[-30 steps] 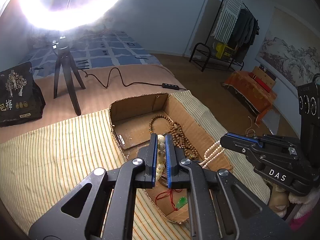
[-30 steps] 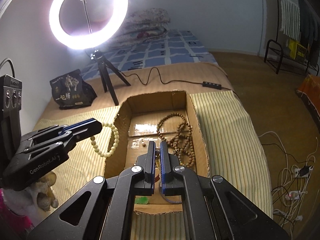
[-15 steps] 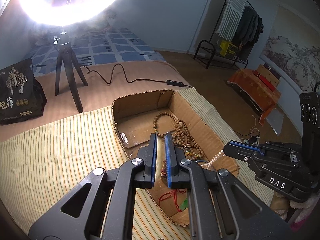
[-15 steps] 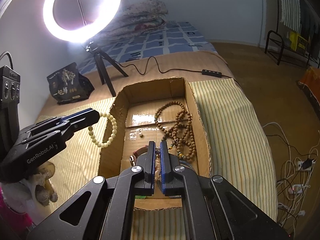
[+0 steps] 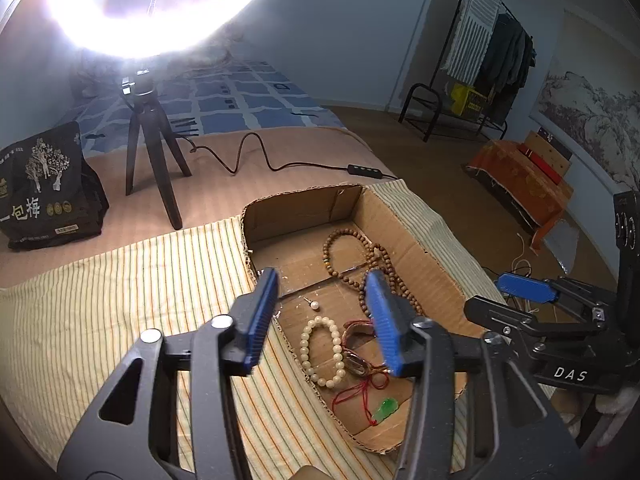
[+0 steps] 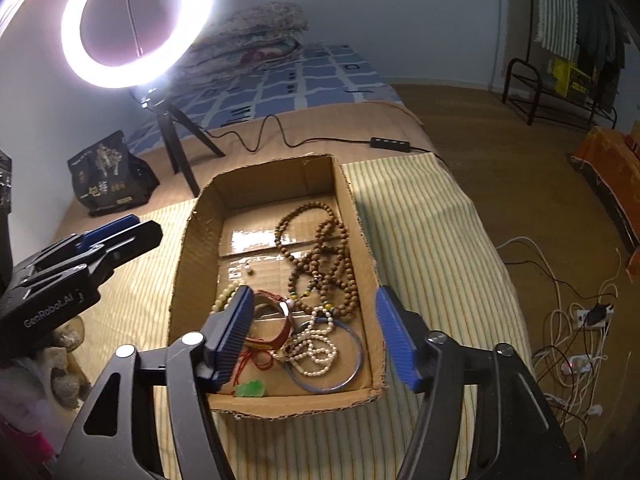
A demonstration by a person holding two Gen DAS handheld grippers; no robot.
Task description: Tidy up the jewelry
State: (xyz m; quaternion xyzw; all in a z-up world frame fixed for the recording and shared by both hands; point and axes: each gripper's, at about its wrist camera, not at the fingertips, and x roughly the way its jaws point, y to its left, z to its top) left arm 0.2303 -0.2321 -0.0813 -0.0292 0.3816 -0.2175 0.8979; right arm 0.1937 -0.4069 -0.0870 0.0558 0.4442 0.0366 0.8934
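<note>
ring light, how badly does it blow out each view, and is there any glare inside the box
Left wrist view: the ring light is blown out to a white blob with haze spilling over the wall. Right wrist view: the ring keeps a clean outline, and a bright glare patch sits on the taped floor of the cardboard box. Both views bend straight edges near the borders.

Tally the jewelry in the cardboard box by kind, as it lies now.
Brown wooden bead tangle: 1
Cream bead bracelet: 1
Small-pearl strand: 1
Blue bangle: 1
Red bracelet: 1
Green pendant on red cord: 1
Loose pearl stud: 1
Total: 7
</note>
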